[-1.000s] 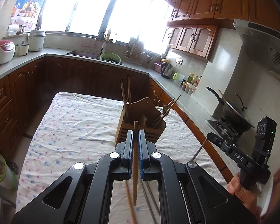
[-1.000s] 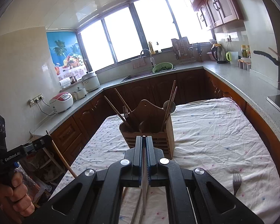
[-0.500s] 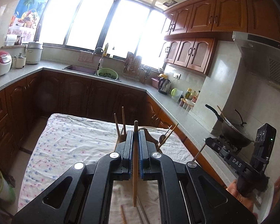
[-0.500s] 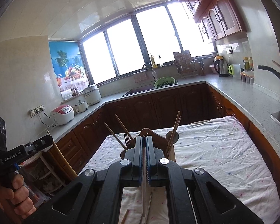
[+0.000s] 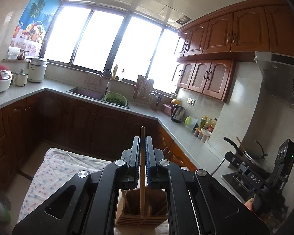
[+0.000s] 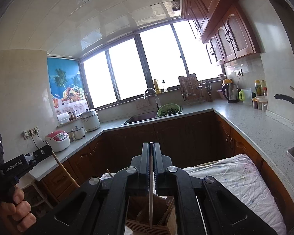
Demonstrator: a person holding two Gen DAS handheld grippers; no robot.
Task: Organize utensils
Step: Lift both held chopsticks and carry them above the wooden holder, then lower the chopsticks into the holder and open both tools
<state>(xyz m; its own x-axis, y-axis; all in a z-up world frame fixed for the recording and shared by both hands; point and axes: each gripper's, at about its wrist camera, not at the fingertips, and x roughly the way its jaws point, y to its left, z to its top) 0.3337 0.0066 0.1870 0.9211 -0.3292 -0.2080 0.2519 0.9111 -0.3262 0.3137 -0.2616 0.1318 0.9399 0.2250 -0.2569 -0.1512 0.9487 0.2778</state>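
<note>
Both hand-held grippers rose above the holder (image 5: 141,215); labels read "DAS", "GenRobot.AI".

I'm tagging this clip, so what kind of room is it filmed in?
A home kitchen, by the look of it: a sink set in the grey countertop, a rice cooker, and wooden wall cabinets.
</note>
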